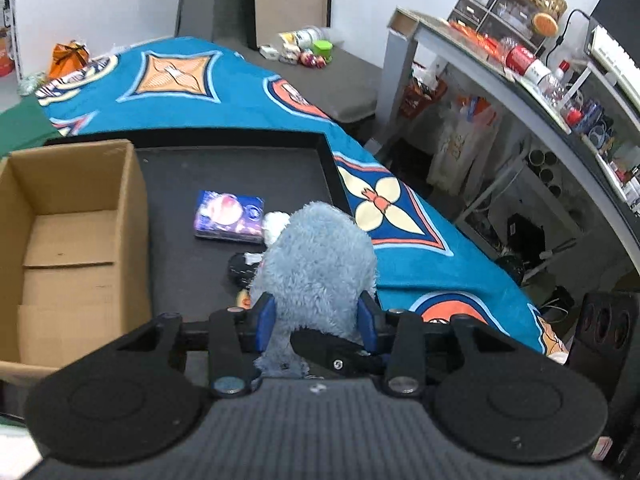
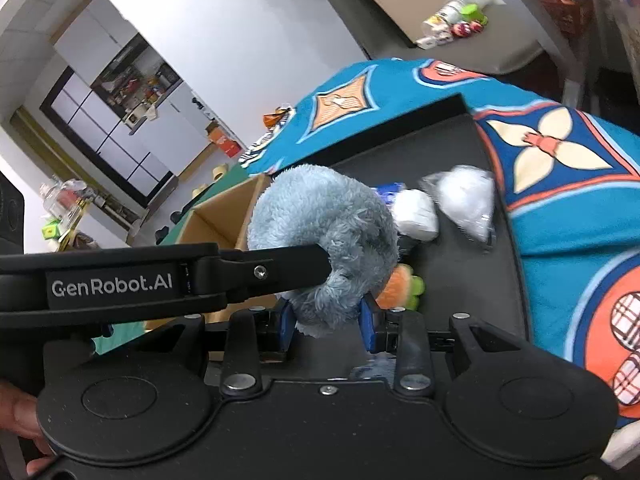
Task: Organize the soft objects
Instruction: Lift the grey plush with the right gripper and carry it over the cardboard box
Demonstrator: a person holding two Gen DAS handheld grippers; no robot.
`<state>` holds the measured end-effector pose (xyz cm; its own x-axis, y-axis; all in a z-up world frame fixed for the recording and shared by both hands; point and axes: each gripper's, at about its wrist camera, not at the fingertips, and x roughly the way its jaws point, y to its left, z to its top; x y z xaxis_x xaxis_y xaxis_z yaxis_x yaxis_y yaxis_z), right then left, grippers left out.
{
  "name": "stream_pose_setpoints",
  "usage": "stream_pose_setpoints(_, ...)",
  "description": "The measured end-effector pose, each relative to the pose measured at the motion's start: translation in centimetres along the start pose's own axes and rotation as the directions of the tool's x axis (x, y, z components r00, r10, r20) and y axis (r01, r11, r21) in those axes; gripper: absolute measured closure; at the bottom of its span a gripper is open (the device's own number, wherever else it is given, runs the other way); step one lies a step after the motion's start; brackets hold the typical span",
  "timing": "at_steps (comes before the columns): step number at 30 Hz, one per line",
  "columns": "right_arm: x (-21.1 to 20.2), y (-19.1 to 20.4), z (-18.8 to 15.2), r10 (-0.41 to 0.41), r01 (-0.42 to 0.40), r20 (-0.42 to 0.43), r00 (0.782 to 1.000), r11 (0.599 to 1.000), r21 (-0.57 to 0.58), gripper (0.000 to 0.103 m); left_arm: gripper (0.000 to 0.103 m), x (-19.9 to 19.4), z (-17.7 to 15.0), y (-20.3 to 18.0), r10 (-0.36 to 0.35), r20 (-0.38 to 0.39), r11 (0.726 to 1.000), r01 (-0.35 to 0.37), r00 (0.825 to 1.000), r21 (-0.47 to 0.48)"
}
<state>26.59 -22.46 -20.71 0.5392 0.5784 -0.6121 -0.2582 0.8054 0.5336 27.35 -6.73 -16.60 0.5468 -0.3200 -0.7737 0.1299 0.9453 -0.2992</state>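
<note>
A fluffy grey-blue plush toy [image 1: 320, 264] is held between both grippers above a black tray [image 1: 240, 176]. My left gripper [image 1: 318, 318] is shut on the plush's lower part. My right gripper [image 2: 328, 318] is shut on the same plush [image 2: 324, 224] from the other side, and a left finger [image 2: 280, 266] presses into the plush in the right wrist view. An open cardboard box [image 1: 68, 232] stands at the tray's left; it also shows in the right wrist view [image 2: 224, 216]. An orange and green soft piece [image 2: 400, 286] shows under the plush.
On the tray lie a purple picture packet [image 1: 230, 216], a white soft item [image 2: 416, 214], a clear bag of white stuffing [image 2: 468, 204] and a dark round object [image 1: 240, 268]. A teal patterned cloth [image 1: 400, 216] covers the table. A cluttered desk [image 1: 520, 80] stands at the right.
</note>
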Motion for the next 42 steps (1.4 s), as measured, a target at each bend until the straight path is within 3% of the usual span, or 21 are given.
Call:
stream_pose_setpoints(14,-0.4,6.2,0.7,0.008,-0.006,0.025,1.0,0.996,-0.093,0.071,0.062,-5.9,0.1,2.8,0.005,0.106,0.999,-0.001,0.994,-0.045)
stream_pose_setpoints(28,1.4,11.3,1.2,0.039,-0.034,0.035,0.999,0.988,-0.149,0.071,0.062,-9.8,0.6,6.9,0.024,0.163,0.997,-0.013,0.986,-0.069)
stream_pose_setpoints(35,2.8,13.6,1.7,0.047,-0.044,0.014,0.999,0.987,-0.158,0.071,0.062,-11.0,1.0,9.4,0.033,0.175,0.994,-0.015,0.984,-0.106)
stream_pose_setpoints(42,5.2,15.2,1.8,0.039,-0.045,-0.04,0.998,0.987,-0.156,0.071,0.061,-10.5,1.8,12.4,0.048,0.137,0.989,-0.027,0.989,-0.146)
